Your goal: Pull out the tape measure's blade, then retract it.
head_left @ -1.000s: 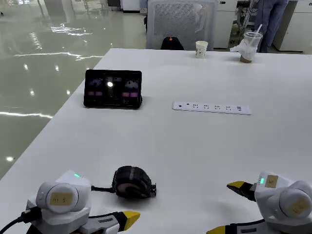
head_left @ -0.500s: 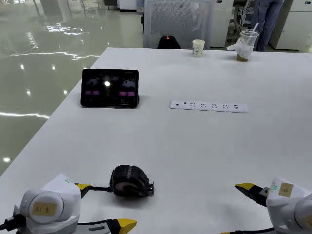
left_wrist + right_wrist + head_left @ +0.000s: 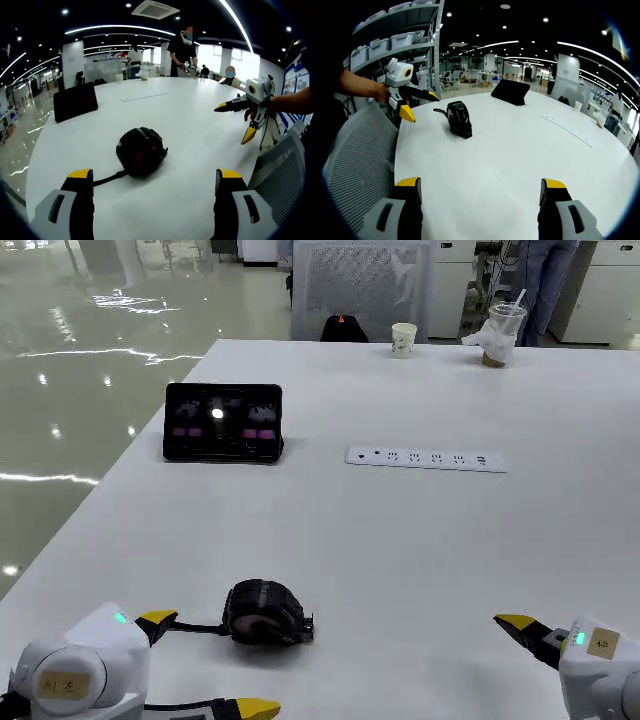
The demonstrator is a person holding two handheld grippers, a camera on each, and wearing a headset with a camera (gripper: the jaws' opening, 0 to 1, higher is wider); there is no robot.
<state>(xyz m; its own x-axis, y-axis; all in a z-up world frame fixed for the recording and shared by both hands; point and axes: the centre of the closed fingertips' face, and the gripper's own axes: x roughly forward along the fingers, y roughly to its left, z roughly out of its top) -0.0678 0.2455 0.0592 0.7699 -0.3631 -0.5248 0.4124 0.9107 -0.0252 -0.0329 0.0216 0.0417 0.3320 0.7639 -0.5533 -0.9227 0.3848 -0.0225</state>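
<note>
Left gripper point(image 3: 207, 662) and right gripper point(image 3: 480, 183): jaws wide open, empty. Tape measure point(image 3: 266, 613) sits near bench point(image 3: 400, 530) near edge, just ahead of left jaws. Risk: left pinches strap point(image 3: 198, 628) not case, so case skids on slick bench when blade is tugged.

White tabletop point(image 3: 400, 540) with a black tape measure point(image 3: 266, 612) near its front edge. The tape's strap runs toward one yellow-tipped jaw of the left claw point(image 3: 205, 663), whose jaws stand spread. The right claw point(image 3: 535, 635) sits well apart at lower right. Farther back are a tablet point(image 3: 223, 422), a power strip point(image 3: 425, 458) and a paper cup point(image 3: 403, 339).
</note>
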